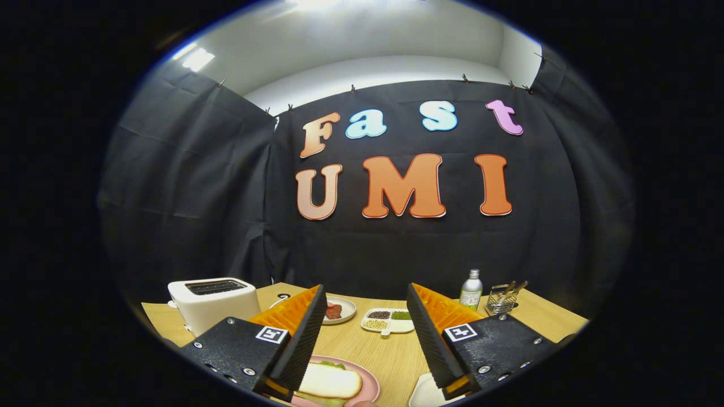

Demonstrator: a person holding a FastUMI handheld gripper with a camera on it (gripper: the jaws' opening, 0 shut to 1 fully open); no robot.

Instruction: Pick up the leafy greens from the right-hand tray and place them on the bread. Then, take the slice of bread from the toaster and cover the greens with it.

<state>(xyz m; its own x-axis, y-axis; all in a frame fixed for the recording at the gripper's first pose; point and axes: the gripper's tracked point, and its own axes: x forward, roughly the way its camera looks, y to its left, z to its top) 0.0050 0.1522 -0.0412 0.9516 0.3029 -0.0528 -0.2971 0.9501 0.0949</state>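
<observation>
Scanning from the toaster side across: the scene reads as a sandwich that looks already closed
Toaster: the toaster [214, 305] stands at the far left of the wooden table [396, 356], slots facing up; no slice can be made out in them, which fits the bread having been taken
Small plate: a plate [338, 310] with something dark red sits beyond the left finger, kept out of the working lane
Pink plate: the pink plate [370, 384] lies just ahead of the left finger, close in so the stack is easy to reach
Bread: a pale bread slice [330, 380] rests on that plate, partly hidden by the left finger
Leafy greens: the leafy greens [334, 365] peek out green at the edges of the slice, so they seem covered
Gripper: the gripper [365, 316] hovers above the table, fingers spread wide with nothing between them, judged a release posture
Divided dish: a compartment dish [389, 320] of seeds shows in the gap beyond the fingers
Tray: a white tray [421, 394] corner sits by the right finger, its contents hidden
Bottle and rack: a bottle [470, 289] and wire holder [501, 301] stand far right, well apart
</observation>
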